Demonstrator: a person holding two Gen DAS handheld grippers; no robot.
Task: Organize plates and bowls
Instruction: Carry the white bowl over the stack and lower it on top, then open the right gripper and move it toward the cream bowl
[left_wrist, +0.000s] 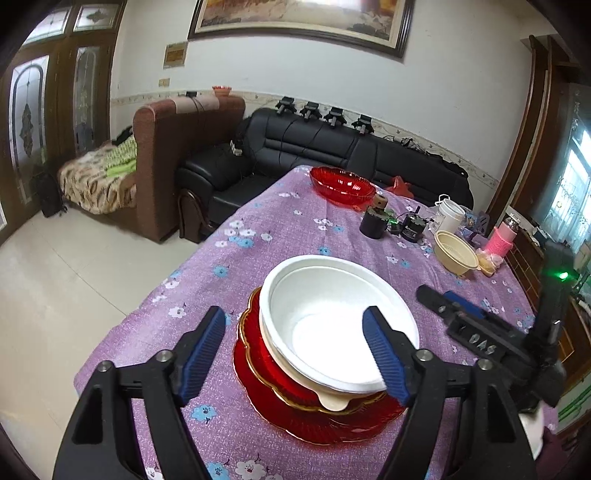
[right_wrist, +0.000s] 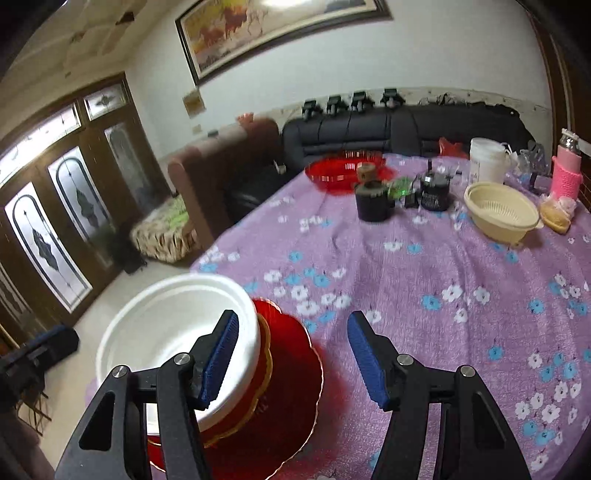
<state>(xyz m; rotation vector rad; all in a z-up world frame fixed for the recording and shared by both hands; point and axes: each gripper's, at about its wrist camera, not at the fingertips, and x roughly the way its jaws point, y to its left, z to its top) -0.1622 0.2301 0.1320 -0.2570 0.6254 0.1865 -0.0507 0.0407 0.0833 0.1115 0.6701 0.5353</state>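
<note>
A white bowl (left_wrist: 332, 317) sits on a cream dish and red gold-rimmed plates (left_wrist: 288, 406), stacked on the purple flowered tablecloth (left_wrist: 258, 229). My left gripper (left_wrist: 295, 332) is open just above the stack, its blue pads on either side of the bowl's near rim, holding nothing. The right gripper (left_wrist: 454, 306) shows at the right of the stack. In the right wrist view my right gripper (right_wrist: 291, 343) is open and empty beside the white bowl (right_wrist: 166, 332) and red plates (right_wrist: 280, 387). A red glass bowl (left_wrist: 341, 184) stands at the table's far end.
A cream colander bowl (left_wrist: 456, 253) (right_wrist: 500, 210), a black jar (left_wrist: 373, 223), a black tin (right_wrist: 434, 194), a white tub (right_wrist: 487, 160) and a pink bottle (right_wrist: 565, 173) stand at the far right. A black sofa (left_wrist: 332, 147) lies beyond the table.
</note>
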